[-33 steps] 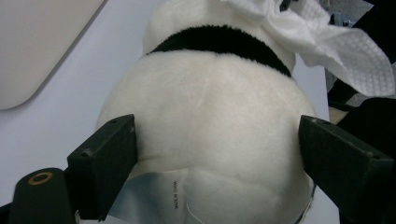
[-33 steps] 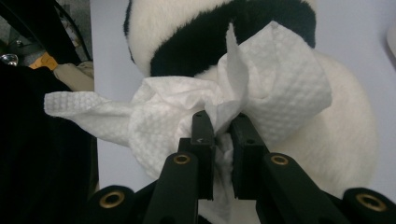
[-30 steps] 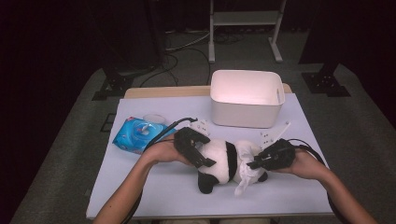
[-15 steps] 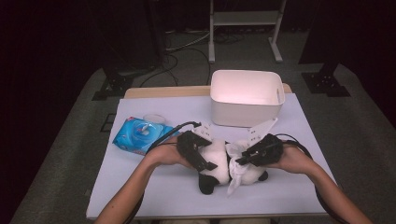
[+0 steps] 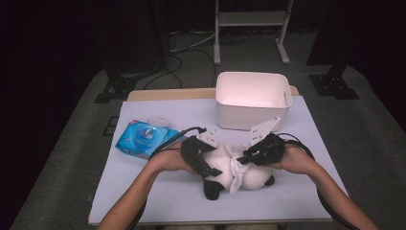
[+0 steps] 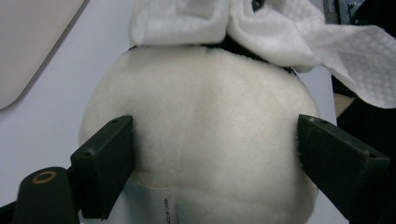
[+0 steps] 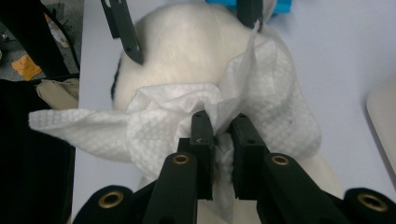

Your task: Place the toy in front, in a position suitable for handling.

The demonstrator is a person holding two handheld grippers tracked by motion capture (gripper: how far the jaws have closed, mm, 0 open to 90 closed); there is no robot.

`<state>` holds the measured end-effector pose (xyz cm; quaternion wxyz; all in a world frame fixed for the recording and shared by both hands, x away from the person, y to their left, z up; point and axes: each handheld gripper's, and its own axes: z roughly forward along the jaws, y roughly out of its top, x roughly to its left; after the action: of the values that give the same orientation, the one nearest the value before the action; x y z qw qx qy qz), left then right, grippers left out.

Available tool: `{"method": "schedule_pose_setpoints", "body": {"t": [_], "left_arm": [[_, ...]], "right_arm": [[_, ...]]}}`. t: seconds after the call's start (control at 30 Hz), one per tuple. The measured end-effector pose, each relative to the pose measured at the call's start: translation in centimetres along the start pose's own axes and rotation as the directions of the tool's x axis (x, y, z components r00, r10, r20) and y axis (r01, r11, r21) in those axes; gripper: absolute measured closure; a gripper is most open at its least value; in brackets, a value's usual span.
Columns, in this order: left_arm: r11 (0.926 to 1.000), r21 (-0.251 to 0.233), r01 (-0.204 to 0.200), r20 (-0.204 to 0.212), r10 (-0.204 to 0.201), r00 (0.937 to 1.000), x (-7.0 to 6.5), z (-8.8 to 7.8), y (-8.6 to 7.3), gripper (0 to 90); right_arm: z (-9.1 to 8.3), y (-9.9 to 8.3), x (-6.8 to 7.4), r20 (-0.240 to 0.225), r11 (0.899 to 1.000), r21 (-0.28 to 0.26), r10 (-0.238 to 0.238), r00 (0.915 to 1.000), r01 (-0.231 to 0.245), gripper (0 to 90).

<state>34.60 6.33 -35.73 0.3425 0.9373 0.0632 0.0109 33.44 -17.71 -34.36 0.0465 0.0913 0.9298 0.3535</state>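
We hold the toy panda (image 5: 225, 165) still on the table (image 5: 143, 191), near the white tub (image 5: 251, 98). Our left gripper (image 6: 212, 149) squeezes its round body from both sides. Our right gripper (image 7: 221, 128) pinches the wet wipe (image 7: 261, 107). We rub softly, pressing lightly, so the wipe stays flat on the fur.

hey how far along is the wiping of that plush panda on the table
Done: a wet wipe is out of the blue pack and lies on the plush panda. In hand: the left gripper clamps the panda's white body, and the right gripper pinches the wipe against it. Left: apparently more wiping; the white bin looks empty.
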Motion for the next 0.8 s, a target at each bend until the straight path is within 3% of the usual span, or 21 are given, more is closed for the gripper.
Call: {"method": "schedule_pose_setpoints", "body": {"t": [0.8], "left_arm": [[0.9997,-0.025,0.005,0.002,-0.005,1.0000,0.0,-0.1,-0.5,14.3]], "right_arm": [[-3.7,-6.4,0.1,0.034,0.991,-0.037,0.131,0.9908,-0.130,79.3]]}}
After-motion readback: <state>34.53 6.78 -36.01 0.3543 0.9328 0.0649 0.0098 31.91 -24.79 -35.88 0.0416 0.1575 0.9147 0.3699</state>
